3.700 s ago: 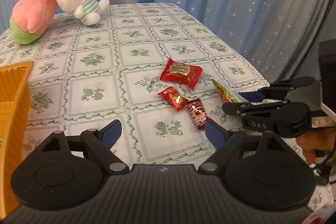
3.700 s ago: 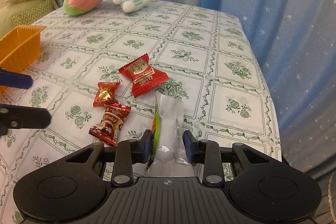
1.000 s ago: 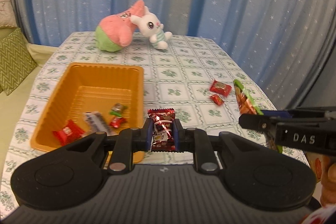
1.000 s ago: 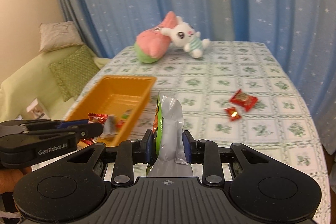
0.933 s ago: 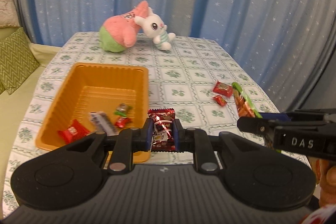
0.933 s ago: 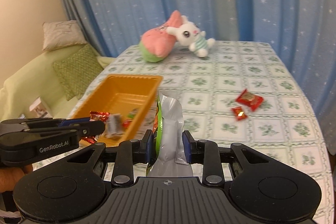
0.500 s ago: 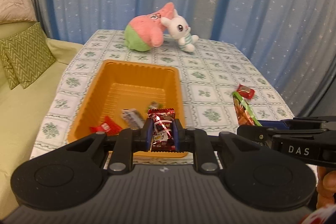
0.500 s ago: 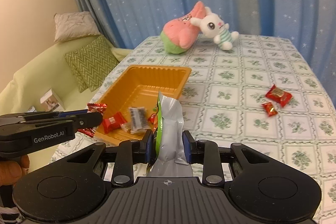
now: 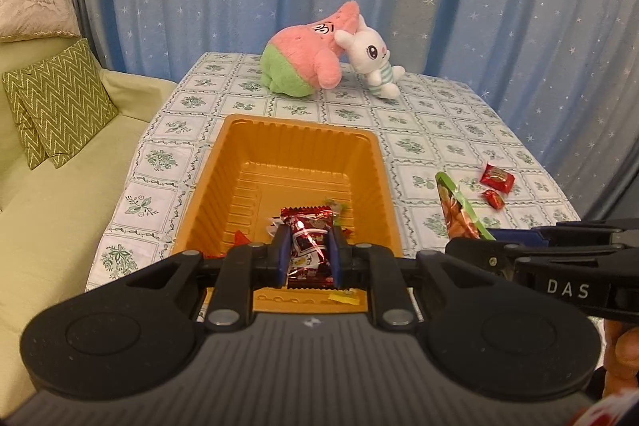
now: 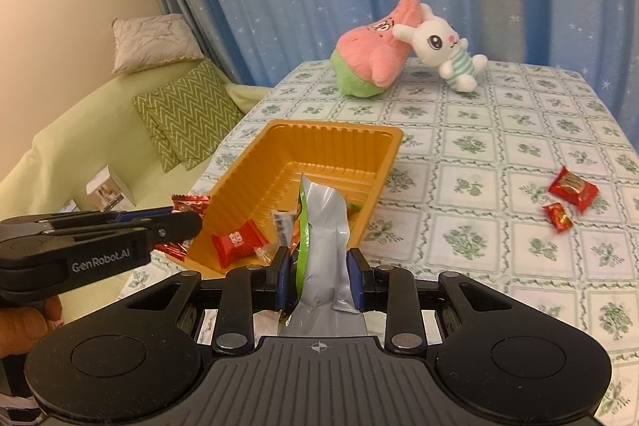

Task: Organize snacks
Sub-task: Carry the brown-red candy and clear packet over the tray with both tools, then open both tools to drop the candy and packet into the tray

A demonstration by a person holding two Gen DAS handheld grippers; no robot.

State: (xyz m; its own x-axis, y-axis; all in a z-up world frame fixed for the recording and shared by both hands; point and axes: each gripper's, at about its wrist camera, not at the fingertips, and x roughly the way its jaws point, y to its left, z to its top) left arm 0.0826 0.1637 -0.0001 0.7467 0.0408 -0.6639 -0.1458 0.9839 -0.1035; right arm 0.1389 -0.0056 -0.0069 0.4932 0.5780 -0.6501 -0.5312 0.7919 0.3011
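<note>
Already over the tray (image 9: 383, 162), both snacks are held.
Left tongs (image 9: 307, 256) are clamped on a candy (image 9: 309, 246), right tongs (image 10: 319, 278) on a pouch (image 10: 323, 226); released off-centre, the tall pouch could be tipped onto the worktop (image 10: 499, 226).

Glossy ribbed orange plastic tray (image 9: 207, 182), crinkly foil candy wrapper (image 9: 309, 246), matt printed tablecloth (image 10: 499, 154), fuzzy plush toys (image 9: 311, 54).

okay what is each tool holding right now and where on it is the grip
Left tool: dark red candy packet, pinched across its lower half. Right tool: silver-backed green snack pouch, gripped across its lower part.
</note>
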